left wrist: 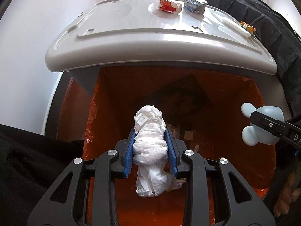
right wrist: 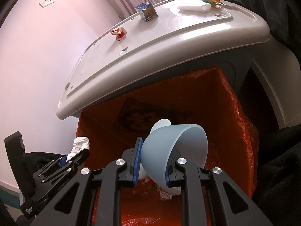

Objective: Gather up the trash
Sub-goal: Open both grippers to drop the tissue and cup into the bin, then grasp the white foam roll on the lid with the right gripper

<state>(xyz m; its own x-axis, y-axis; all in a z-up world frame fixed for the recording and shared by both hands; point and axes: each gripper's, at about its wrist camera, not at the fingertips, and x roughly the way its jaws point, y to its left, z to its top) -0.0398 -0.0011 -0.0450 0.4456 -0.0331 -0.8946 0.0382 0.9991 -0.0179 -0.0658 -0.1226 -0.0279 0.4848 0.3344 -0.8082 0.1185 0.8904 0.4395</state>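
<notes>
Left wrist view: left gripper [left wrist: 150,148] clamps a tissue wad [left wrist: 149,150] over the orange-lined bin [left wrist: 235,98]; right gripper [right wrist: 152,162] clamps a blue cup [right wrist: 175,146]. Risk: released off-centre, the wad could snag the liner; 2 wrappers remain on the lid [left wrist: 131,30].

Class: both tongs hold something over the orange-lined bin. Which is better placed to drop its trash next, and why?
Left. Its tongs grip a white wad directly above the bin opening. The right tongs hold a blue cup, probably not trash.
</notes>
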